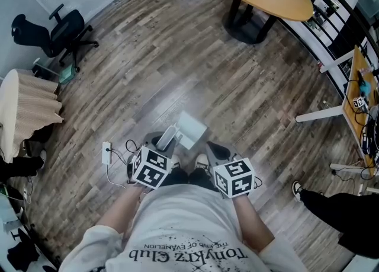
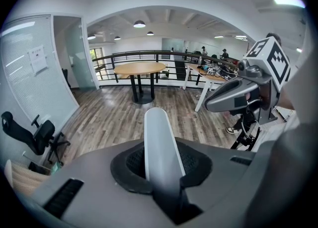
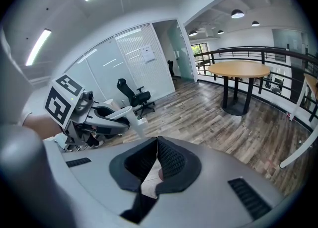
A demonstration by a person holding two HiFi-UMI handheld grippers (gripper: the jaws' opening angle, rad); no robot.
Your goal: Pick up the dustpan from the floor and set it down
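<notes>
the wood floor [image 1: 177, 57] spread around the white dustpan [image 1: 190, 127], which lay at 12 o'clock from the person's shoes [image 1: 202, 161]; whether it cleared the boards could not be told. the left gripper [image 1: 160, 144] was clamped on its handle [image 2: 159, 147]. the right gripper [image 3: 156, 145] had its 2 jaws together, empty. the dustpan looked like light, stiff, smooth plastic, so the handle seemed the place to grip, firmly, lest it swivel.

The left grey two-jaw tool [image 1: 161, 141] points steeply down, jaws clamped on a pale grey dustpan handle [image 2: 160, 142]. The right grey two-jaw tool [image 1: 217, 150] points down less steeply, jaws together and empty. The bare left forearm [image 1: 121, 207] and bare right forearm [image 1: 250, 213] extend forward, side by side.
</notes>
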